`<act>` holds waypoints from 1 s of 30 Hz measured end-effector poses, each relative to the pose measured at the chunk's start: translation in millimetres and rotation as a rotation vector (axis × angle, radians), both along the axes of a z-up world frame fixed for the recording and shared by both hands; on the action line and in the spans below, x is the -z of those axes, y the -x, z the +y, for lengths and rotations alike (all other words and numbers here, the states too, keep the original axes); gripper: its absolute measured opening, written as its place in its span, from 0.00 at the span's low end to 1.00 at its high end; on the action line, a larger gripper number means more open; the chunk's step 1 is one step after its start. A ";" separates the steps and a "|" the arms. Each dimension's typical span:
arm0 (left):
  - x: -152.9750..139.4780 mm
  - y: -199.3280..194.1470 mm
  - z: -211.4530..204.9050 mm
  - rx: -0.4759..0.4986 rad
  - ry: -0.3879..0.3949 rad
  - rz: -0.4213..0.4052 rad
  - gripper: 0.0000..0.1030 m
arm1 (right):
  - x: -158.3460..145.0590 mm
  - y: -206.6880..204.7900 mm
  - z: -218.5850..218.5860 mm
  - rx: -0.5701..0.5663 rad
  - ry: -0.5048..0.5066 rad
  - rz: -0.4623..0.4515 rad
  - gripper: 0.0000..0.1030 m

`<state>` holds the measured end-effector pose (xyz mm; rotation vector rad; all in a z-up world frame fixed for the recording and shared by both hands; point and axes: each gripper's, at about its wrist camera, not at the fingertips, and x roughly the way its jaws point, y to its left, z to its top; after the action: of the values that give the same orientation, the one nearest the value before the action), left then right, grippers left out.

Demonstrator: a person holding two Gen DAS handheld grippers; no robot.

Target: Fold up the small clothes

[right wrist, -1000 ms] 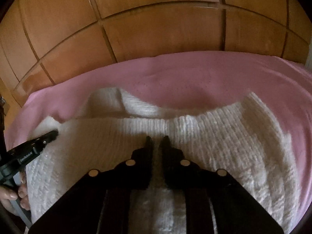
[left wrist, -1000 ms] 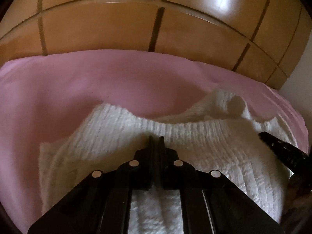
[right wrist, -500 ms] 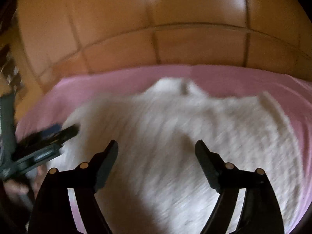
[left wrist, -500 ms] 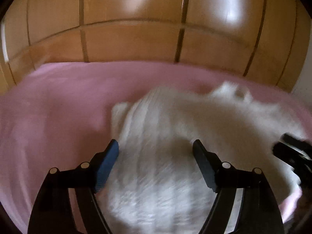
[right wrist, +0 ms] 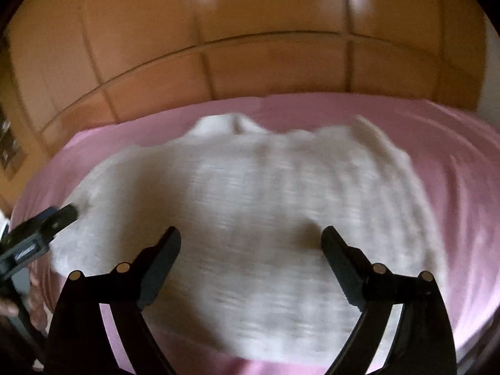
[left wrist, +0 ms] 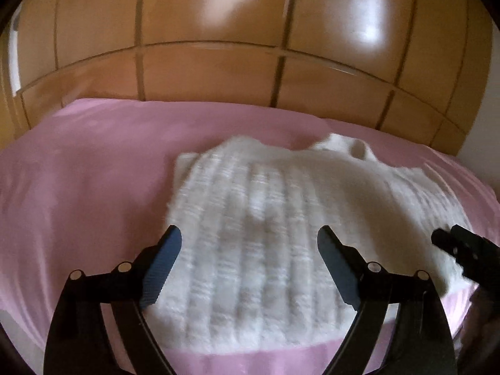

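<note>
A white ribbed knit sweater lies folded on a pink sheet, its collar at the far side. My left gripper hovers above the near part of the sweater, its jaws still opening and nothing between them. The right gripper's tip shows at the right edge of the left wrist view. In the right wrist view the same sweater is blurred beneath my right gripper, whose jaws are also opening with nothing held. There the left gripper pokes in at the left edge.
Glossy wooden wardrobe doors stand close behind the bed. The pink sheet stretches past the sweater on both sides. A hand shows at the lower left of the right wrist view.
Both grippers were shut on the sweater's near edge; they let go, opened wide and drew back and up. The sweater now lies flat and looks farther away.
</note>
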<state>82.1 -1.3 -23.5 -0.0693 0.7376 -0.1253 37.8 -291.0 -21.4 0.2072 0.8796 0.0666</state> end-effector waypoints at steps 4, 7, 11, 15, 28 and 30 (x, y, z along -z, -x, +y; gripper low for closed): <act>0.7 10.8 -12.2 0.028 -0.024 0.000 0.85 | 6.7 7.2 -33.3 0.078 -0.037 0.045 0.89; 3.5 12.8 -20.5 0.041 -0.039 0.008 0.85 | 17.4 7.2 -50.3 0.098 -0.086 0.072 0.88; 4.4 14.2 -22.9 0.045 -0.053 0.010 0.85 | 20.2 9.3 -43.6 0.087 -0.036 0.058 0.90; 3.3 14.6 -21.5 0.042 -0.057 0.012 0.85 | 25.5 9.9 -38.9 0.086 -0.010 0.045 0.92; 8.5 6.5 8.6 -0.023 -0.084 0.038 0.85 | 33.0 7.7 -37.2 0.052 -0.025 0.066 0.98; 8.7 6.0 16.3 -0.031 -0.077 0.037 0.85 | 33.0 7.3 -36.6 0.047 -0.022 0.064 0.98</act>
<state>76.0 14.9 -32.2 -0.0100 0.7774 -0.0658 30.5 -327.6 -54.4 0.2514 0.9380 0.0256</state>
